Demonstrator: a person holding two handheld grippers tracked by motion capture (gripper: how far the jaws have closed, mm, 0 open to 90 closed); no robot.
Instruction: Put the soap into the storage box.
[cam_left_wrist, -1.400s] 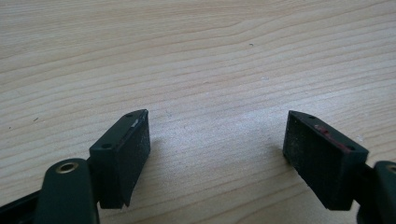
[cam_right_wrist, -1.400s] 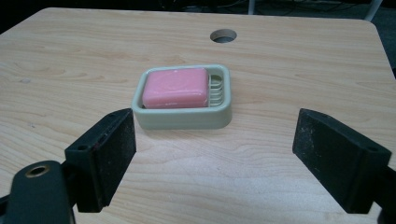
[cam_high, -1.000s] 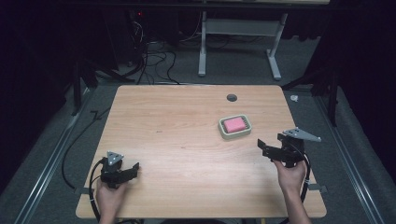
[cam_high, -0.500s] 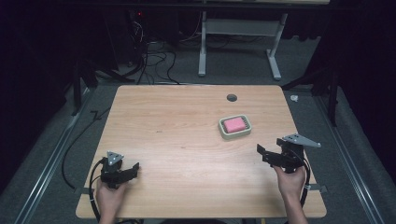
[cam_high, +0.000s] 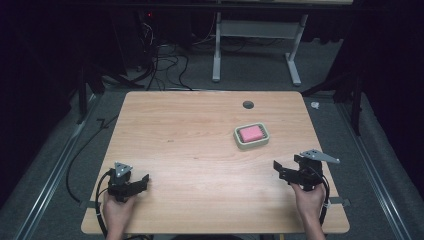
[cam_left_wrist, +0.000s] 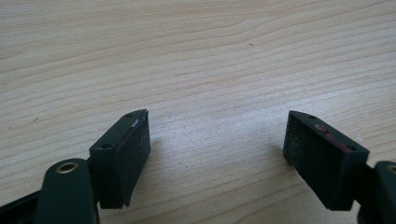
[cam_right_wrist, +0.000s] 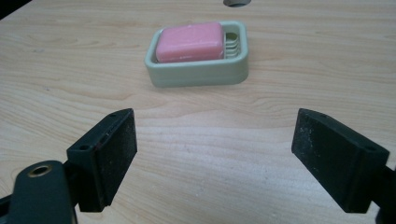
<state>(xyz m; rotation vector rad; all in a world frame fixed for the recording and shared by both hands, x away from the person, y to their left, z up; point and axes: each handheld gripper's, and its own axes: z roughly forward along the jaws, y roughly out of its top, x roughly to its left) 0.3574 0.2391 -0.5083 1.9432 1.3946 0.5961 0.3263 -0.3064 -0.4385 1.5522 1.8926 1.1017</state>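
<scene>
The pink soap (cam_right_wrist: 189, 41) in its dish (cam_right_wrist: 196, 73) near the surface's right edge looks slick, so grip its long sides; both the right gripper (cam_right_wrist: 215, 158) and the left gripper (cam_left_wrist: 217, 158) gape wide.

— What do we have here?
— We see a pink soap bar (cam_right_wrist: 189, 41) lying flat in a pale green soap dish (cam_right_wrist: 196, 74), pushed toward one end so the dish's ribbed floor shows beside it.
— And where do we find the dish?
— On the desk (cam_high: 200, 140), right of centre, near the far edge.
</scene>
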